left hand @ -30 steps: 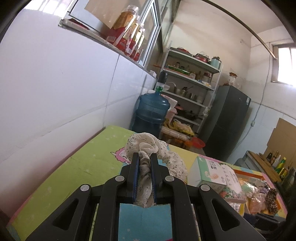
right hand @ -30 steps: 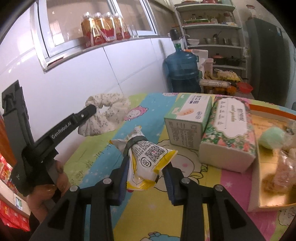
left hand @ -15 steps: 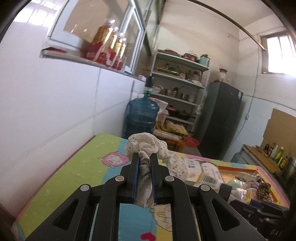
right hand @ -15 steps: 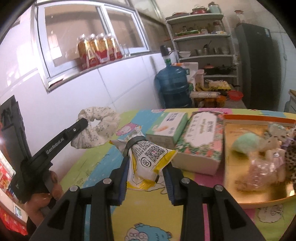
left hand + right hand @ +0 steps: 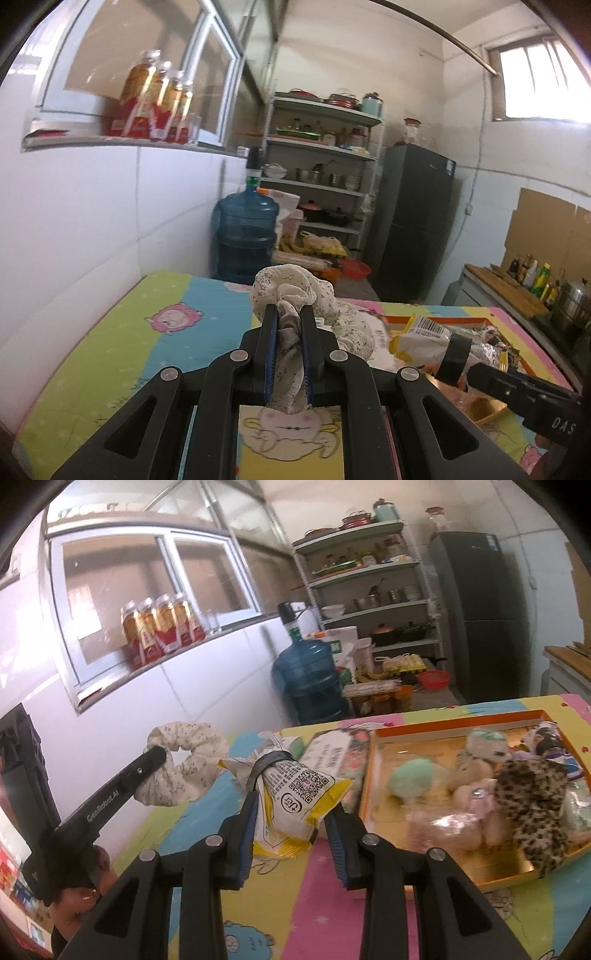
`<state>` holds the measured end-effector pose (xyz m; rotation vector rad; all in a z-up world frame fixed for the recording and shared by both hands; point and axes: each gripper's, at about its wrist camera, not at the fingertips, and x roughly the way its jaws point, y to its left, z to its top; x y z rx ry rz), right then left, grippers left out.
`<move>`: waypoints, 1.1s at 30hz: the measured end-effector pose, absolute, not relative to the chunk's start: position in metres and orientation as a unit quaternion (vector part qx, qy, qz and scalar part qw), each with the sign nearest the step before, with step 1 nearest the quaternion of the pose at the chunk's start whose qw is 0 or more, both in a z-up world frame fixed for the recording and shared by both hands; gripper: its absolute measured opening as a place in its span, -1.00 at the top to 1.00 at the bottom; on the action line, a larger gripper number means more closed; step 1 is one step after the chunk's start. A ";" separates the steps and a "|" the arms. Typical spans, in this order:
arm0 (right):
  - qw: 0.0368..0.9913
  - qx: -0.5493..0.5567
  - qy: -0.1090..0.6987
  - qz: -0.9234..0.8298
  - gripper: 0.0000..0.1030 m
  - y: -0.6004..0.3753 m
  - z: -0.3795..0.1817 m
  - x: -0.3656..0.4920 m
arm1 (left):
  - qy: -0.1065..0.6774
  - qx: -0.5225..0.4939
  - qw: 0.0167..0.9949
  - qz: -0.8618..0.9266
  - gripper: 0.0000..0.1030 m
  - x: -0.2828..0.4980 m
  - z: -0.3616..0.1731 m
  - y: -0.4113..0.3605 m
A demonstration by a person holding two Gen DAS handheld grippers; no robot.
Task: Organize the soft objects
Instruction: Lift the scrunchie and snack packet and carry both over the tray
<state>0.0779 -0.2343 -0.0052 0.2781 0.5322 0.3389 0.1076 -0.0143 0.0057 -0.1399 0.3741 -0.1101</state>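
My left gripper is shut on a white floral scrunchie, held above the cartoon-print tablecloth. In the right wrist view the same scrunchie hangs from the left gripper at the left. My right gripper is shut on a yellow-and-white packet with a black band around its neck. That packet also shows at the right of the left wrist view. An orange tray to the right holds several soft things, among them a green pompom and a leopard-print piece.
A floral tissue box lies against the tray's left side. The white tiled wall borders the table on the left. Beyond the far edge stand a blue water jug, a metal shelf rack and a dark fridge.
Both grippers have swung to the right and risen a little, each keeping its hold. The tray with the soft things has come fully into the right wrist view.
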 end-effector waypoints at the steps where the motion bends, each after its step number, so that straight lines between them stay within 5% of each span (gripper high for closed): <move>1: 0.942 0.140 0.259 0.163 0.32 -0.239 -0.005 0.077 | 0.186 -0.066 0.979 -0.058 0.77 0.107 0.006 -0.020; 33: 0.956 0.195 0.218 0.023 0.32 -0.396 -0.023 0.066 | 0.238 -0.013 0.950 -0.202 0.77 0.133 -0.010 -0.197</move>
